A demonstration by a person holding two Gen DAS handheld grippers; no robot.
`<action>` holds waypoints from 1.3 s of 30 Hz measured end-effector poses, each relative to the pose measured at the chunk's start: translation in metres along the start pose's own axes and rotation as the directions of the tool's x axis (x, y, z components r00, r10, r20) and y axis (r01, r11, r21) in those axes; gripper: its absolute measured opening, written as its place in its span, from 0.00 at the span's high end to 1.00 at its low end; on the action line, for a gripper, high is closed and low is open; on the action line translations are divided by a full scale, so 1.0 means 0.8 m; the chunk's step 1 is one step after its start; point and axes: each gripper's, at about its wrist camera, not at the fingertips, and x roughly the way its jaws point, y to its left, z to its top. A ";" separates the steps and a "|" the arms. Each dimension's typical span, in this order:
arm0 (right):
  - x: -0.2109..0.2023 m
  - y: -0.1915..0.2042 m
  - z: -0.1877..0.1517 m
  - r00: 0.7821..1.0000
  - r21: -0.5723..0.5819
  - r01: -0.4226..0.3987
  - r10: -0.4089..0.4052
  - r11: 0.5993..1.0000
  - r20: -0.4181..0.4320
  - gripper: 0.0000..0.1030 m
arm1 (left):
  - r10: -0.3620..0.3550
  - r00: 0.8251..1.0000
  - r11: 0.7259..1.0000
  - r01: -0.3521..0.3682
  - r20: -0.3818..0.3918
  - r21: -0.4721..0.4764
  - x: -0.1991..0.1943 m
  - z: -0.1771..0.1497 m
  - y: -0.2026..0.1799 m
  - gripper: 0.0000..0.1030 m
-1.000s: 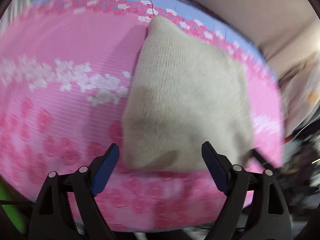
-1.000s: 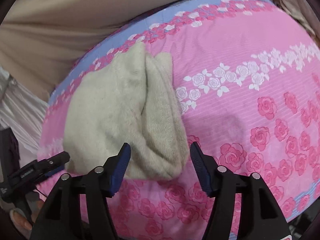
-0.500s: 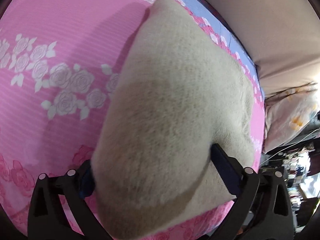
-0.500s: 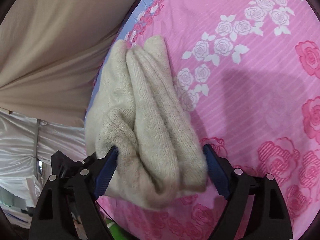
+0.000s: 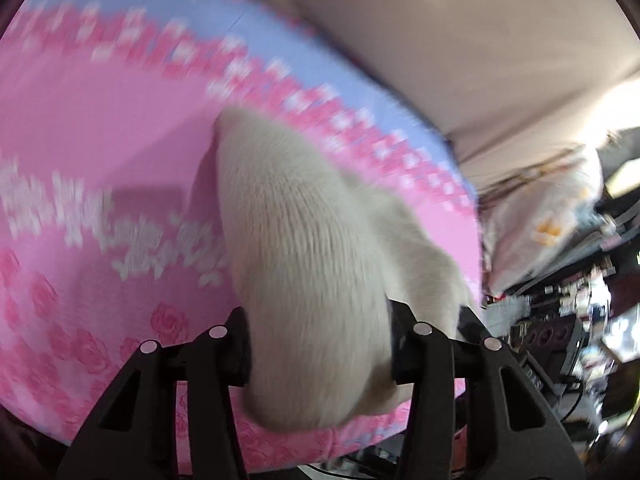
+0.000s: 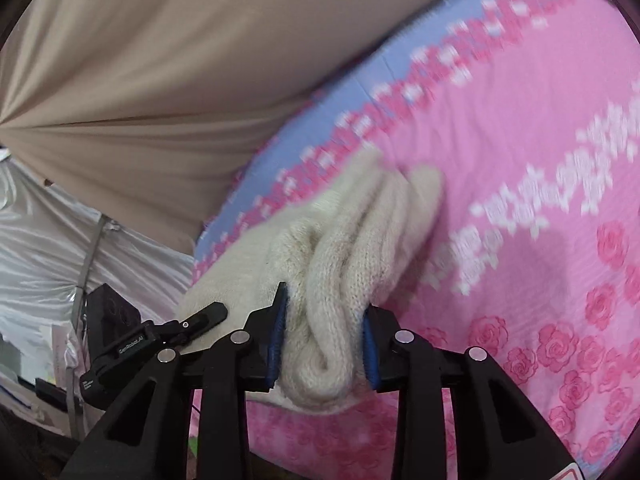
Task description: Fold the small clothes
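Right now I am closing my right gripper on the near end of the cream knit garment, and its blue pads are pressing into a bunched, several-layered roll of wool that fills the gap between them. My left gripper is closing too, its jaws squeezing the other near corner of the same knit garment, which is bulging up thickly between the black fingers. From the right wrist view the tip of that left gripper is showing just beside the cloth's edge.

Beyond the grippers, the garment is sloping away from me, its near edge held off the bed and its far end resting on the pink rose-printed bedsheet, close to the blue border band. A beige curtain-like cloth is hanging behind the bed.

As I judge it, I am in the middle of a fold: both near corners gripped and raised. Next I should be carrying them forward together, keeping them level and apart, and laying them onto the far end so the edges meet without the layers slipping or twisting.
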 end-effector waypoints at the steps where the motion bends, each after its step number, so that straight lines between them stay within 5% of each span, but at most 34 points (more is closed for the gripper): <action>1: -0.008 0.014 0.006 1.000 -0.020 -0.010 0.010 1.000 0.017 0.73 | -0.016 1.000 0.999 0.015 0.025 0.036 -0.019 0.003 -0.015 0.57; 6: -0.033 0.094 0.024 0.995 -0.138 -0.069 0.079 0.988 0.065 0.79 | -0.093 0.989 0.984 0.073 0.115 0.163 -0.095 0.016 -0.062 0.58; 9: -0.018 0.119 0.021 0.997 -0.199 -0.023 0.037 0.980 0.064 0.79 | -0.057 0.986 0.981 0.026 0.157 0.194 -0.113 0.029 -0.068 0.57; 16: 0.033 0.036 -0.076 0.987 -0.078 0.091 -0.100 0.993 -0.126 0.79 | 0.097 0.995 0.994 -0.096 -0.015 0.055 -0.082 -0.006 0.035 0.58; 18: 0.050 0.019 -0.122 0.965 -0.067 0.105 -0.118 0.992 -0.235 0.79 | 0.116 0.989 0.993 -0.114 -0.095 0.027 -0.070 -0.038 0.067 0.58; 22: 0.072 -0.018 -0.191 0.880 0.012 0.108 -0.090 0.994 -0.466 0.73 | 0.161 0.953 0.985 -0.173 -0.258 -0.025 -0.057 -0.111 0.129 0.57; 24: 0.061 -0.030 -0.190 0.893 0.049 0.132 -0.097 0.990 -0.440 0.64 | 0.130 0.942 0.984 -0.161 -0.310 -0.077 -0.058 -0.129 0.155 0.55; 26: 0.052 -0.038 -0.178 0.917 0.097 0.137 -0.089 0.986 -0.389 0.46 | 0.044 0.956 0.982 -0.095 -0.289 -0.162 -0.072 -0.129 0.177 0.51; 28: 0.050 -0.048 -0.162 0.938 0.162 0.137 -0.076 0.977 -0.337 0.39 | -0.009 0.977 0.979 -0.035 -0.215 -0.201 -0.093 -0.114 0.185 0.48; 31: 0.074 -0.058 -0.152 0.946 0.212 0.088 -0.015 0.973 -0.324 0.30 | -0.029 0.992 0.984 0.008 -0.120 -0.177 -0.103 -0.080 0.186 0.19; 33: 0.101 -0.062 -0.155 0.931 0.217 0.082 0.003 0.973 -0.364 0.29 | -0.043 0.992 0.987 0.024 -0.119 -0.157 -0.087 -0.067 0.186 0.15; 36: 0.127 -0.069 -0.164 0.917 0.274 0.065 0.051 0.960 -0.395 0.27 | -0.074 0.973 0.985 0.036 -0.218 -0.171 -0.029 -0.071 0.196 0.16; 37: 0.134 -0.075 -0.170 0.917 0.324 0.045 0.090 0.945 -0.389 0.29 | -0.058 0.964 0.986 0.015 -0.260 -0.164 -0.006 -0.075 0.201 0.24; 38: 0.138 -0.078 -0.175 0.917 0.354 0.021 0.123 0.935 -0.379 0.45 | -0.061 0.954 0.984 0.009 -0.294 -0.175 0.008 -0.079 0.205 0.37; 39: 0.137 -0.077 -0.177 0.920 0.362 0.002 0.140 0.932 -0.365 0.53 | -0.071 0.952 0.979 0.010 -0.299 -0.203 0.013 -0.082 0.208 0.39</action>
